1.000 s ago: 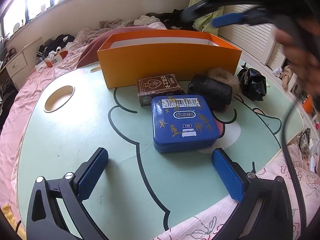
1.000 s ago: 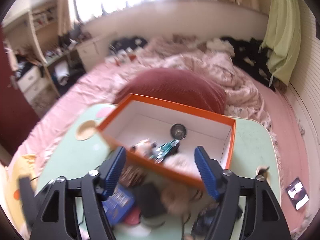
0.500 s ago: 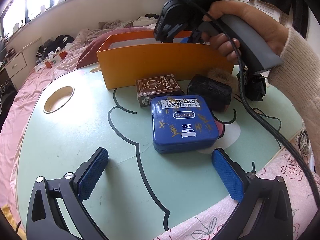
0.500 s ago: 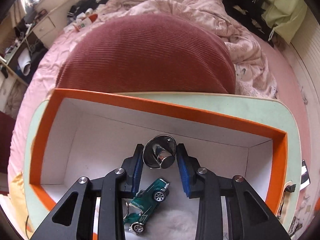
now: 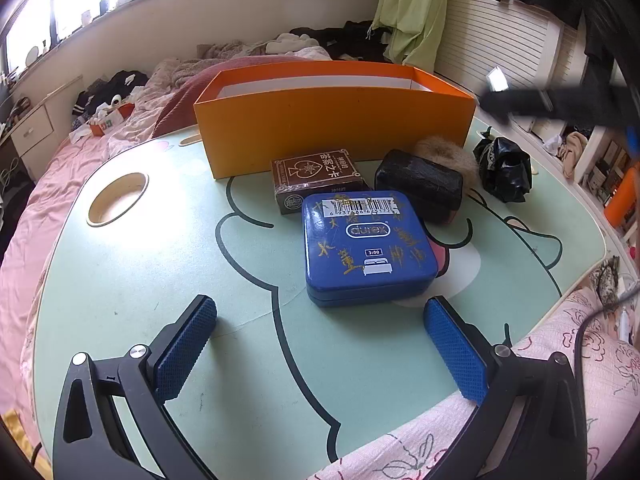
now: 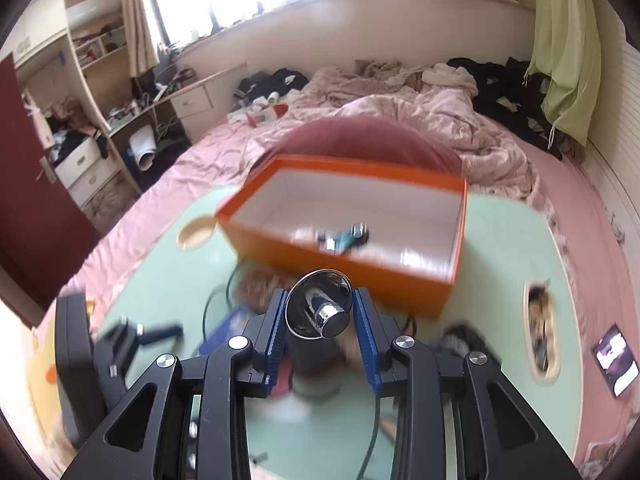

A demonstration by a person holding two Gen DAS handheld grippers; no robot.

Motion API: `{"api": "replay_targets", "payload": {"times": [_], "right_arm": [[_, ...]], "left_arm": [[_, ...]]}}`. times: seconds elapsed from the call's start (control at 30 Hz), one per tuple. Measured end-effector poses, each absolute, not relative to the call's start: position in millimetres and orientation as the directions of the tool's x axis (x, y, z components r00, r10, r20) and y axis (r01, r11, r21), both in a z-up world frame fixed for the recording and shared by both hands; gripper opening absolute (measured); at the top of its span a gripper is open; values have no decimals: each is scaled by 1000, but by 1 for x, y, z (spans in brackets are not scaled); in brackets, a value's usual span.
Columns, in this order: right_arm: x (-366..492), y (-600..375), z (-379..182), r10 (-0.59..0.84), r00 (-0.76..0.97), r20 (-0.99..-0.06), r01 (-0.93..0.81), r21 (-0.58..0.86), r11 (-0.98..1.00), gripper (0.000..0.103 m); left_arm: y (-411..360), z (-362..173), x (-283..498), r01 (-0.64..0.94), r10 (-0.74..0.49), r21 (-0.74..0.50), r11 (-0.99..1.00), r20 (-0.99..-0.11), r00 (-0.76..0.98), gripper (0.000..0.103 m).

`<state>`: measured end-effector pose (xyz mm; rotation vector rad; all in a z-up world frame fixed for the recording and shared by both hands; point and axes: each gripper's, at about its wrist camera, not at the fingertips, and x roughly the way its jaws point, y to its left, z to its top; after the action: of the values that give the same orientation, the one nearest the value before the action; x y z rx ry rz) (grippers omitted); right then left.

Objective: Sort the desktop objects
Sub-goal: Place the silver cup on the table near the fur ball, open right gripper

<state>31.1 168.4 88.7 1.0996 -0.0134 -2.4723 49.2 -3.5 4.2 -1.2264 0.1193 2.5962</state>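
My right gripper (image 6: 320,296) is shut on a shiny chrome knob with a flared metal dish (image 6: 324,316), held in the air in front of the orange box (image 6: 348,252). A green toy car (image 6: 346,238) lies inside that box. In the left wrist view the right gripper shows only as a dark blurred streak (image 5: 552,104) at the upper right. My left gripper (image 5: 318,314) is open and empty, low over the table near its front edge. Just beyond its fingertips lies a blue tin (image 5: 368,246). A brown card box (image 5: 318,178) and a black case (image 5: 420,184) lie behind the tin.
A furry pompom (image 5: 444,152) and a crumpled black bag (image 5: 504,168) lie right of the orange box (image 5: 332,132). The green table (image 5: 140,280) has a round cup hole (image 5: 118,198) at the left. A bed with pink bedding and a red cushion (image 6: 360,142) surrounds it.
The right gripper narrowed onto the chrome knob inside the orange box, then pulled back out of the box with it toward the near side. The left gripper has not moved.
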Motion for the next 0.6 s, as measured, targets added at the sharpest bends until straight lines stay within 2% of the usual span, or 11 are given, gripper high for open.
{"api": "replay_targets", "payload": {"times": [0.13, 0.27, 0.4, 0.5, 0.6], "right_arm": [[49, 168, 46, -357, -584, -729, 379, 145, -914, 32], [40, 167, 32, -344, -561, -753, 362, 151, -920, 35], [47, 178, 33, -347, -605, -717, 331, 170, -928, 63], [62, 181, 36, -343, -646, -682, 354, 131, -926, 76], [77, 178, 32, -302, -657, -690, 370, 54, -927, 80]], "left_arm": [[-4, 4, 49, -275, 205, -40, -961, -768, -606, 103], [-4, 4, 49, -275, 205, -40, -961, -768, -606, 103], [-4, 4, 49, -275, 205, -40, -961, -768, -606, 103], [-4, 4, 49, -274, 205, -40, -961, -768, -606, 103], [-4, 4, 48, -274, 205, -40, -961, -769, -606, 103]]}}
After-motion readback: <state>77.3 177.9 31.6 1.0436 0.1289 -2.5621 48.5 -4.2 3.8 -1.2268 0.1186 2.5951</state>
